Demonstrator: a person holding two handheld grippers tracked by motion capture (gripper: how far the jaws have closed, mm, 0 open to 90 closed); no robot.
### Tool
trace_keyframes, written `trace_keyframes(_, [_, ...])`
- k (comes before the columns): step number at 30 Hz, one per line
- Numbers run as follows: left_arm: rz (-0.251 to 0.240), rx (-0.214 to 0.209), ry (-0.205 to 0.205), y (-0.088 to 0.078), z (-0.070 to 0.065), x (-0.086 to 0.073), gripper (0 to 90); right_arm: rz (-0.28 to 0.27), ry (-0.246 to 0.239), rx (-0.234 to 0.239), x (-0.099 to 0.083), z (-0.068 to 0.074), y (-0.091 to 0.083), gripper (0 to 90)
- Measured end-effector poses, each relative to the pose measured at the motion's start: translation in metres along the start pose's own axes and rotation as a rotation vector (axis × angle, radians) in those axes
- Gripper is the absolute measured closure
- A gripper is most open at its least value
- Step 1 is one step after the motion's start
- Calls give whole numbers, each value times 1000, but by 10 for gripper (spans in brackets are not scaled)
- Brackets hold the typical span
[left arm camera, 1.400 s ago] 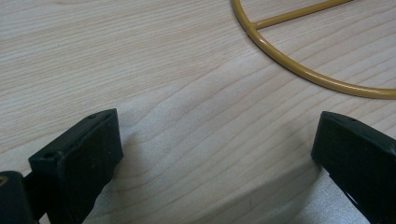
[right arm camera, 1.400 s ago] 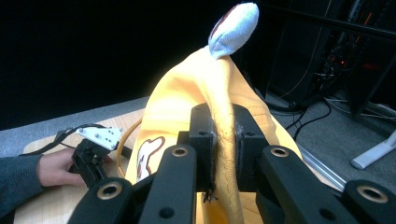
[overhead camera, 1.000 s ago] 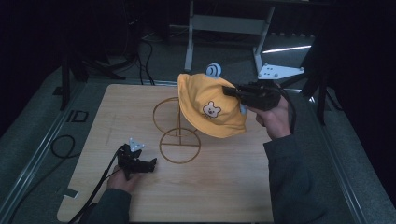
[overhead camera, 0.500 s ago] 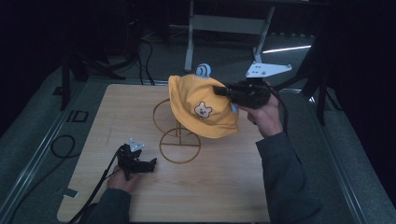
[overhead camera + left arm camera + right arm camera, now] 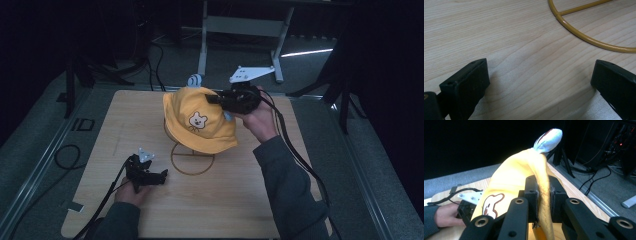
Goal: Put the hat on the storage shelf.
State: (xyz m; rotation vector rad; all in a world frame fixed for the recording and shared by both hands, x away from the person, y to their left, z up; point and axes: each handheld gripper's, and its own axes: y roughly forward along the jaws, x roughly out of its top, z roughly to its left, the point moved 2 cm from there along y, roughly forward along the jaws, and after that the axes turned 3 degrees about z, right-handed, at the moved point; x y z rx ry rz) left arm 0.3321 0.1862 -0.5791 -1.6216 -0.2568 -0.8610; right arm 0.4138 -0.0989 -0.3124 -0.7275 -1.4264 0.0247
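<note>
Yellow hat (image 5: 200,120), child's, bear face on the front, small white ear at the crown. Location: held in the air over the wire stand (image 5: 192,157) near the middle of the wooden table (image 5: 250,210), its brim hanging down in front of the stand's upright loop.

Right gripper (image 5: 220,99): jaws clamped on a fold of the hat's fabric at its right side; in the right gripper view the cloth is pinched flat between the two pads (image 5: 532,195).

Left gripper (image 5: 160,175): jaws spread wide with nothing between them, resting on the table just left of the stand's ring base, which curves past its jaws in the left gripper view.

Governing relation: the hat's opening faces downward and the stand's top lies under it, slightly toward the person; whether crown and loop touch cannot be told. Judgement: seating the hat would call for a lowering by the right gripper, the nearer and only engaged one.
</note>
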Motion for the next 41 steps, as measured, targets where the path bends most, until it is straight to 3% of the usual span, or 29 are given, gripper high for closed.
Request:
trace_keyframes(10, [0, 0, 0, 0, 0, 0, 19, 80, -45, -20, -1, 13, 34, 799])
trace_keyframes(19, [0, 0, 0, 0, 0, 0, 19, 66, -58, -41, 11, 19, 41, 790])
trace_keyframes(22, [0, 0, 0, 0, 0, 0, 19, 88, -69, -44, 14, 23, 49, 790])
trace_keyframes(27, [0, 0, 0, 0, 0, 0, 19, 125, -39, -32, 10, 23, 59, 779])
trace_keyframes(30, [-1, 0, -1, 0, 0, 0, 19, 131, -47, -20, 11, 23, 58, 710])
trace_keyframes(32, [-1, 0, 0, 0, 0, 0, 19, 114, -50, -32, 13, 26, 53, 512])
trace_keyframes(34, [0, 0, 1, 0, 0, 0, 19, 63, -7, -54, 18, 25, 43, 367])
trace_keyframes(35, [0, 0, 1, 0, 0, 0, 19, 63, -7, -54, 18, 25, 43, 367])
trace_keyframes(36, [0, 0, 0, 0, 0, 0, 19, 24, 28, -56, 21, 24, 35, 294])
trace_keyframes(41, [-2, 1, 0, 0, 0, 0, 19, -2, 44, -70, 23, 21, 20, 250])
